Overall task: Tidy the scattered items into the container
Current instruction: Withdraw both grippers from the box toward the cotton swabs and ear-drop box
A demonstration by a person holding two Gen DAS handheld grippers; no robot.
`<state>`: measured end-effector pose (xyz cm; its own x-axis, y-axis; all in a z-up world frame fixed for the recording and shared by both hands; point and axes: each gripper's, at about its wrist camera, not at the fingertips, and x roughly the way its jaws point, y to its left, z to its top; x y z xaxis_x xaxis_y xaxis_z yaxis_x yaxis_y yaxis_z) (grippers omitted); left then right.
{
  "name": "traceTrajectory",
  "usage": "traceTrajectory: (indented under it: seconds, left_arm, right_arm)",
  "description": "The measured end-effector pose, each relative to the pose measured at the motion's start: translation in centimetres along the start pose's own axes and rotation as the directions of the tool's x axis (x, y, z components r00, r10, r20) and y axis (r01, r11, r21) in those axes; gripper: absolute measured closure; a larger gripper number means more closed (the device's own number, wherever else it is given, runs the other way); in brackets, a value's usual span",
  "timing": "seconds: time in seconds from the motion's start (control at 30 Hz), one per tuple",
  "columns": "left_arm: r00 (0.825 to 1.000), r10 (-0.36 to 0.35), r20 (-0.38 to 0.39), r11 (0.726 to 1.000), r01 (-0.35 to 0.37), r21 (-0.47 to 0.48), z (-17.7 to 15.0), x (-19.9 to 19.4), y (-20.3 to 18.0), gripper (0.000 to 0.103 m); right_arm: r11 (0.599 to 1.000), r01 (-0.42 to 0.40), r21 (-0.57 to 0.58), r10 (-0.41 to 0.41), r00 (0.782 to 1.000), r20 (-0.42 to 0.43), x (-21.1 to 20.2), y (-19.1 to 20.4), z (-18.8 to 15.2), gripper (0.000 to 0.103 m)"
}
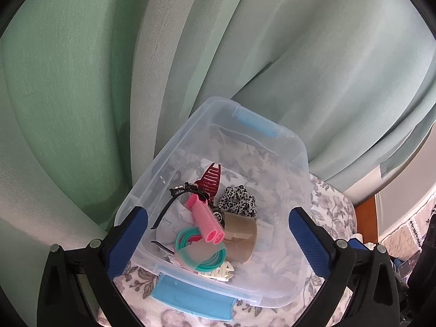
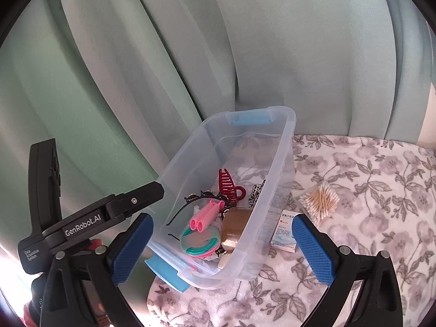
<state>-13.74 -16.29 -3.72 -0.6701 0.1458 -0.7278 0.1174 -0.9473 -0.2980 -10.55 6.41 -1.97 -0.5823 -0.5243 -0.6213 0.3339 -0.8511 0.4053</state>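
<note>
1. The left gripper [image 1: 218, 234] hangs spread wide over the clear plastic container [image 1: 297, 163], holding nothing.
2. The right gripper [image 2: 222, 245] is equally spread and empty, beside the container's near corner.
3. Already inside lie a pink hair roller [image 1: 205, 218], a brown tape roll [image 1: 241, 235] and a red claw clip [image 1: 211, 177].
4. Cotton swabs [image 2: 321, 200] and a small box [image 2: 283, 230] remain outside, likely next: the right gripper should approach low and pinch the box across its narrow sides.
5. Everything rests on a floral blanket [image 2: 368, 169] before green curtains [image 2: 136, 68].
</note>
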Motion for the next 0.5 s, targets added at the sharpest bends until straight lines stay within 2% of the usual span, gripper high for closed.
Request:
traceTrajectory:
  seconds: [0.5]
  left_arm:
    - [0.999, -0.005, 0.041, 0.998, 0.003, 0.061, -0.8, -2.1, -3.0, 0.0]
  right_arm:
    - [0.999, 0.007, 0.041, -0.009, 0.999, 0.053, -3.1, -2.0, -1.1, 0.0]
